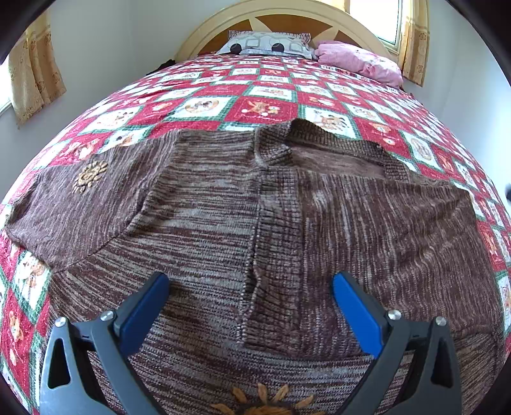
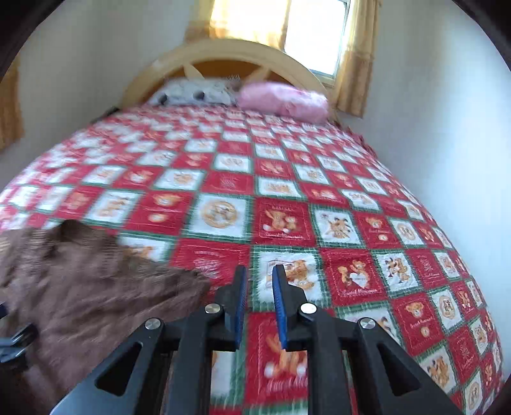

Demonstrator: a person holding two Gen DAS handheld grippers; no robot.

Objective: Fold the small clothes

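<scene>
A brown knit cardigan (image 1: 255, 207) lies on the bed (image 1: 271, 95), spread over the quilt with its neckline toward the headboard (image 1: 287, 19) and its hem toward the foot. One sleeve is already laid in across the body, on the left as seen from the foot; the other side looks partly turned in too, with a flap lying over the front beside the button band (I cannot tell how neatly). So the folding seems begun but not far along: the body is still full length, and the fold from hem to neckline looks yet to be done.

The left gripper (image 1: 250, 287) hangs over the hem end of the cardigan, its jaws spread wide with nothing pinched. The right gripper (image 2: 259, 274) is off the cardigan's right edge, over bare quilt; its jaws stand a narrow gap apart, with nothing between them. Two pillows (image 1: 268, 44) lie well beyond the cardigan, at the headboard.
</scene>
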